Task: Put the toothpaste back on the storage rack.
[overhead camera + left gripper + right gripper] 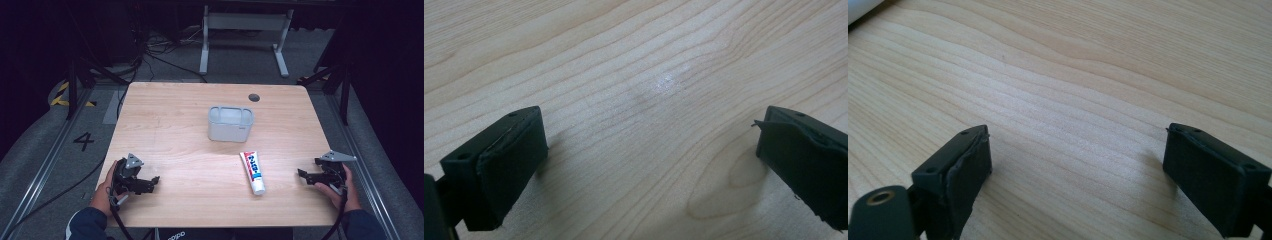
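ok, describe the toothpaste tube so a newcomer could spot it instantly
Start at the wooden table, then find the grey open-topped container near its middle. Just nearer the person and slightly right lies the toothpaste tube: flat, white with red and blue print, its cap toward the person.

A toothpaste tube (253,172) is laid flat on the wooden worktop (175,130), right of centre and toward the near edge. A grey bin (230,123) is set upright near the middle, closer to the far edge. The left tool (152,181) is held near the near-left corner, the right tool (302,174) by the right edge, both with jaws parted and nothing gripped.
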A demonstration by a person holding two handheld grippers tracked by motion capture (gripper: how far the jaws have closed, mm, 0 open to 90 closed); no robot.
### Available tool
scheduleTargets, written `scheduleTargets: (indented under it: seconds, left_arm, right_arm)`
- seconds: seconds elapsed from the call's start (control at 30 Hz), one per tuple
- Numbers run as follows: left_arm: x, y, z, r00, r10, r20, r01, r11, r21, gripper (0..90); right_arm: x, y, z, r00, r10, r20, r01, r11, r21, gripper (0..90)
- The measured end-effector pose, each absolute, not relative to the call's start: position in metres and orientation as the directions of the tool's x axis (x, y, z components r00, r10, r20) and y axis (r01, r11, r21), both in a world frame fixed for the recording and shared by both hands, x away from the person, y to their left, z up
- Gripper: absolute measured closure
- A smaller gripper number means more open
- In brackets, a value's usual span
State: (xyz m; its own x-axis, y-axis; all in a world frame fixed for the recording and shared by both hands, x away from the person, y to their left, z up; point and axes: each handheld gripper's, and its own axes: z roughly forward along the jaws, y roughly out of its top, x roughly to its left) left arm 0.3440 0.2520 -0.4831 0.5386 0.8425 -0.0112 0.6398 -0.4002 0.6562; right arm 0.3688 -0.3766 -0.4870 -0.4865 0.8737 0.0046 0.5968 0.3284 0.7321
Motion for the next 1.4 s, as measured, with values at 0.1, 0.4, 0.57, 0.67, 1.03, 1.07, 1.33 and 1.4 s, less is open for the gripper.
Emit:
scheduleTargets:
  seconds: [0.1,0.4,0.57,0.67,1.03,1.07,1.33,1.4]
  left_arm:
    - [0.345,0.253,-0.483,0.554,0.833,-0.009,0.635,-0.415,0.651,0.4]
    - [0.347,0.255,-0.482,0.571,0.821,-0.010,0.627,-0.428,0.651,0.2]
    - [0.346,0.254,-0.483,0.562,0.827,-0.008,0.626,-0.419,0.657,0.5]
    - [0.346,0.255,-0.483,0.570,0.822,-0.001,0.621,-0.430,0.656,0.5]
    - [0.348,0.260,-0.483,0.615,0.789,0.002,0.594,-0.464,0.657,0.5]
    - [0.349,0.260,-0.483,0.618,0.786,0.005,0.592,-0.469,0.656,0.5]
    - [0.349,0.260,-0.483,0.618,0.786,0.002,0.592,-0.466,0.658,0.5]
    - [0.349,0.260,-0.483,0.617,0.787,0.001,0.592,-0.465,0.658,0.5]
  right_arm:
    - [0.369,-0.377,-0.487,-0.486,0.874,0.004,0.597,0.328,0.732,12.4]
    - [0.369,-0.376,-0.487,-0.485,0.875,0.005,0.598,0.327,0.732,12.4]
    - [0.369,-0.376,-0.487,-0.483,0.876,0.006,0.598,0.325,0.733,12.3]
    - [0.369,-0.376,-0.487,-0.481,0.877,0.007,0.600,0.323,0.732,12.2]
    - [0.371,-0.365,-0.477,-0.478,0.878,-0.002,0.624,0.341,0.703,21.6]
    - [0.370,-0.363,-0.476,-0.482,0.876,0.006,0.624,0.339,0.704,22.4]
    - [0.366,-0.342,-0.454,-0.520,0.854,-0.001,0.580,0.354,0.734,25.4]
    - [0.365,-0.336,-0.450,-0.530,0.848,0.001,0.571,0.356,0.740,25.5]
